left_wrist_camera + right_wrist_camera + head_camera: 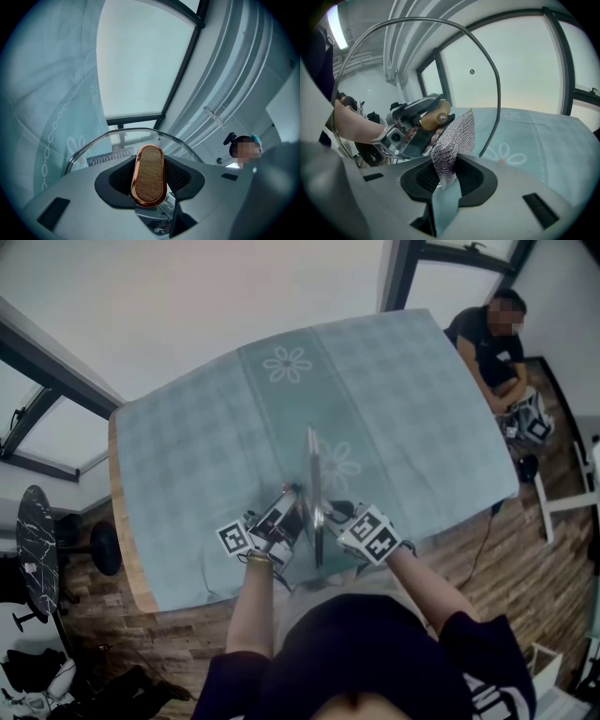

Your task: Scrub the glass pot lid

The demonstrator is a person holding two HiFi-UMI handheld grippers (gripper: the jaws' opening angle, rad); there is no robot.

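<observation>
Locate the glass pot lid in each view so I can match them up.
Head view: glass pot lid at centre, upright and edge-on, over the near part of the tablecloth.
Left gripper view: lower centre, rim arching over the jaws, which clamp its wooden handle.
Right gripper view: upper left, face-on, beyond the mesh scrubber held in the jaws.
Shared landmark: the floral tablecloth, at left and lower right.

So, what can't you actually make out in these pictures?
Head view: the glass lid stands edge-on, a thin line; its faces, and any dirt, are unseen.
Right gripper view: the mesh scrubber covers the spot where it would meet the glass; contact is unclear.
Left gripper view: the wooden handle hides the lid's centre.
Head view: the seated person is small, face blurred.
</observation>
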